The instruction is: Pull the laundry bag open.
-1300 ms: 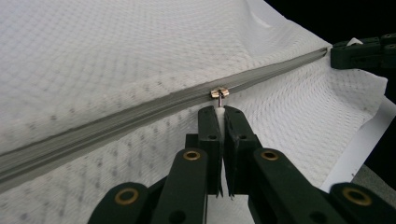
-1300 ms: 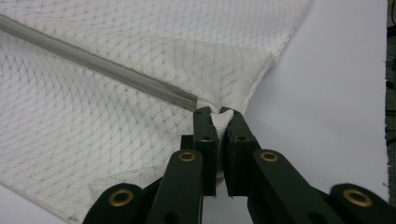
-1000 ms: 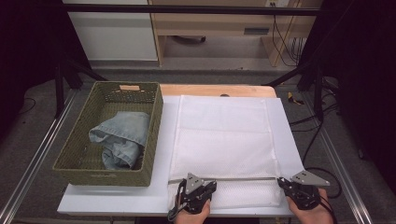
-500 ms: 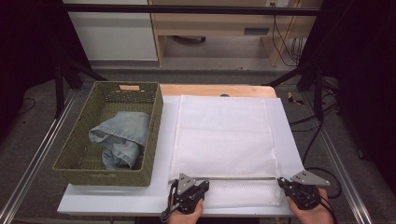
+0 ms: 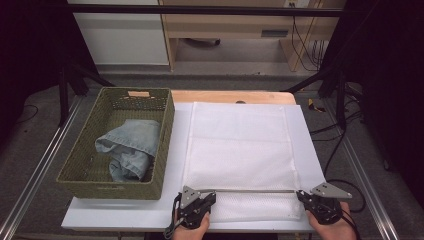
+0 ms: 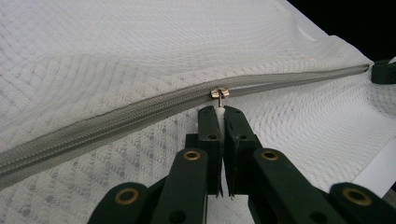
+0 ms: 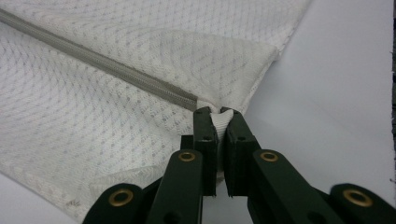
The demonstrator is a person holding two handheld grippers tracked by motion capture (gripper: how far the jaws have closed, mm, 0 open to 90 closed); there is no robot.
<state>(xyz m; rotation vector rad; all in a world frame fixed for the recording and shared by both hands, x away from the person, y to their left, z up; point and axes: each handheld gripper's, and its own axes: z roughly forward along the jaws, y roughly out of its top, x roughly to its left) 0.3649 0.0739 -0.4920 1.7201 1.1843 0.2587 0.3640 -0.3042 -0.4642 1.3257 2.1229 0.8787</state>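
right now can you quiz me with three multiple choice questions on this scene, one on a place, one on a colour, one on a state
1. Where does the crumpled blue denim garment lie?
A. in the woven olive-green basket
B. on the white mesh laundry bag
C. on the floor

2. What colour is the bag's zipper tape?
A. red
B. grey
C. black

3. What is the left gripper doing?
A. hanging open above the basket
B. shut on the small metal zipper pull
C. holding the denim

Answers:
1 A: the crumpled blue denim garment sits inside the woven olive-green basket, left of the white mesh laundry bag.
2 B: the zipper tape runs grey across the white mesh.
3 B: the left gripper has its jaws pinched on the small metal zipper pull.
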